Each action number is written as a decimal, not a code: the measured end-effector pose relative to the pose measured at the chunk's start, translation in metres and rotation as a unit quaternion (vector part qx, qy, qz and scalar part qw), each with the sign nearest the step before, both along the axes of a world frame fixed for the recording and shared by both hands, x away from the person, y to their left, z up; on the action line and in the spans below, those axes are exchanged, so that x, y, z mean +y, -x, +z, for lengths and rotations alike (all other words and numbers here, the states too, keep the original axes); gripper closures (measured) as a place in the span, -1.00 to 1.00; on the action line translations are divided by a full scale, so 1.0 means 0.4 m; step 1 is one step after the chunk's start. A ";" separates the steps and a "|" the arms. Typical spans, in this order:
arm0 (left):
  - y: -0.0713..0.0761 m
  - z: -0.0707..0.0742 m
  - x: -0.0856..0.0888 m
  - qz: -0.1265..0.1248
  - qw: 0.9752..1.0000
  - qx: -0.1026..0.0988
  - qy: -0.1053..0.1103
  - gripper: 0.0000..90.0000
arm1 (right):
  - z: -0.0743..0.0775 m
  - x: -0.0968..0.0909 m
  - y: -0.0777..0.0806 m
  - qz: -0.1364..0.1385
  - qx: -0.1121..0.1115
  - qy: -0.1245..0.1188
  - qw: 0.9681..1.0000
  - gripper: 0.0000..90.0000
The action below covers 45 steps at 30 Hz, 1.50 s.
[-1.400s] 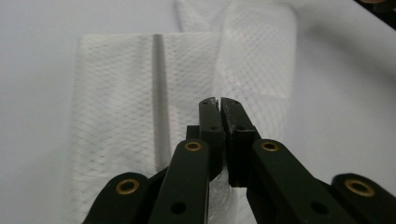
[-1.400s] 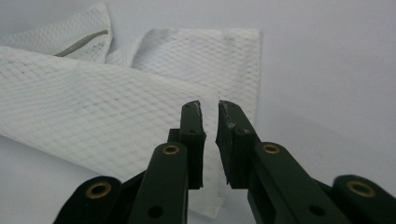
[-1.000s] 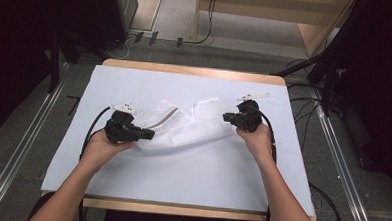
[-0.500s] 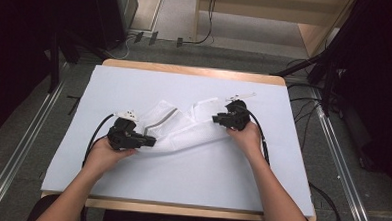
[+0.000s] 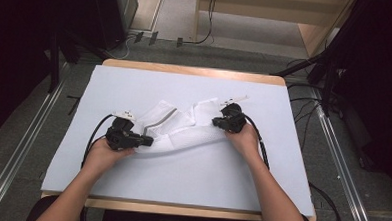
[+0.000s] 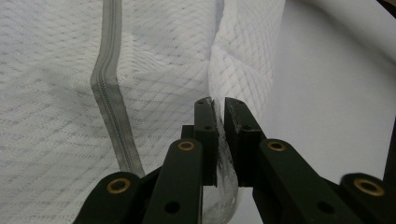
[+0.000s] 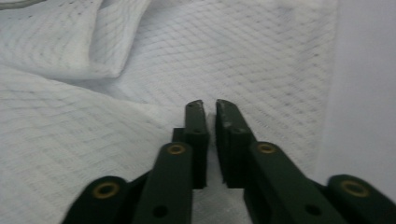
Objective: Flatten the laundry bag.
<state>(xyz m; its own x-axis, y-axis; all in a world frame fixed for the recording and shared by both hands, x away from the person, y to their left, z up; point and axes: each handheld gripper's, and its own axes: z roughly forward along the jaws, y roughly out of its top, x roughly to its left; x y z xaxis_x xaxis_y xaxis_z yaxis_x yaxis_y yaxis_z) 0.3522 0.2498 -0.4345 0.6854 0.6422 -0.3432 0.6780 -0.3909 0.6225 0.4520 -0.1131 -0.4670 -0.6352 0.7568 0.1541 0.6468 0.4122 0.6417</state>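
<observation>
Two hand-held grippers pinching a white mesh bag on a table

Nearest the person, bare forearms are reaching in from the bottom edge; the left gripper [image 5: 143,139] is clamping its jaws on a fold at the edge of the mesh bag [image 5: 183,126], the cloth showing squeezed between them in the left gripper view, beside the bag's grey zip [image 6: 108,93]; the right gripper [image 5: 216,122] is pressing its jaws nearly together on the bag's other end, a thin bit of mesh seeming to sit between them; the bag is lying crumpled across the middle of the white sheet [image 5: 190,185] covering the table [image 5: 186,69]; farther off, cables [image 5: 208,21] are trailing over the grey floor
</observation>
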 end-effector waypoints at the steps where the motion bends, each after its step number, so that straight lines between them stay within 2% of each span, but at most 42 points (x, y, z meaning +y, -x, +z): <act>1: 0.000 0.000 0.001 0.000 1.000 -0.001 -0.002 0.88 | 0.000 -0.001 0.000 -0.002 0.009 -0.006 1.000 1.00; 6: -0.003 0.006 0.013 0.010 1.000 -0.004 0.004 0.88 | 0.012 -0.008 -0.001 -0.005 0.017 -0.006 1.000 1.00; 10: 0.006 0.024 0.027 0.017 1.000 -0.007 0.015 0.88 | 0.049 -0.033 0.018 -0.005 0.012 -0.033 0.999 1.00; 15: 0.022 0.041 0.037 0.017 1.000 -0.010 0.020 0.86 | 0.091 -0.067 0.072 -0.002 -0.004 -0.058 0.998 1.00; 20: 0.049 0.040 0.041 0.011 1.000 -0.006 0.011 0.85 | 0.100 -0.083 0.133 0.010 -0.012 -0.060 0.998 1.00; 28: 0.080 0.039 0.047 0.000 1.000 0.007 0.008 0.77 | 0.096 -0.111 0.214 0.026 -0.001 -0.066 0.997 1.00; 33: 0.086 0.055 0.050 0.002 1.000 -0.001 0.027 0.66 | 0.088 -0.125 0.257 0.032 0.009 -0.060 0.998 1.00; 36: 0.087 0.072 0.054 0.007 1.000 -0.015 0.024 0.61 | 0.093 -0.134 0.272 0.030 0.006 -0.063 0.998 0.99; 38: 0.082 0.081 0.060 0.016 0.999 -0.022 0.030 0.58 | 0.102 -0.142 0.277 0.024 -0.002 -0.073 0.997 0.87; 40: 0.072 0.090 0.064 0.023 0.999 -0.020 0.032 0.56 | 0.114 -0.151 0.276 0.019 -0.013 -0.082 0.996 0.79; 42: 0.063 0.107 0.065 0.027 0.999 -0.032 0.021 0.54 | 0.125 -0.159 0.273 0.012 -0.024 -0.089 0.996 0.73; 45: 0.043 0.125 0.072 0.032 0.999 -0.037 0.024 0.53 | 0.136 -0.167 0.262 0.004 -0.030 -0.095 0.995 0.72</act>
<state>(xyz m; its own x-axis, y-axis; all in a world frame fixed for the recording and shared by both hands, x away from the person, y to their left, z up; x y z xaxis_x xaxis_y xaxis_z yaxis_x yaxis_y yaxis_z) 0.3350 0.2788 -0.3845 0.6684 0.6698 -0.3235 0.6515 -0.3173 0.6891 0.3471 -0.1797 -0.4125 -0.6540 0.7122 0.2551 0.6017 0.2853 0.7461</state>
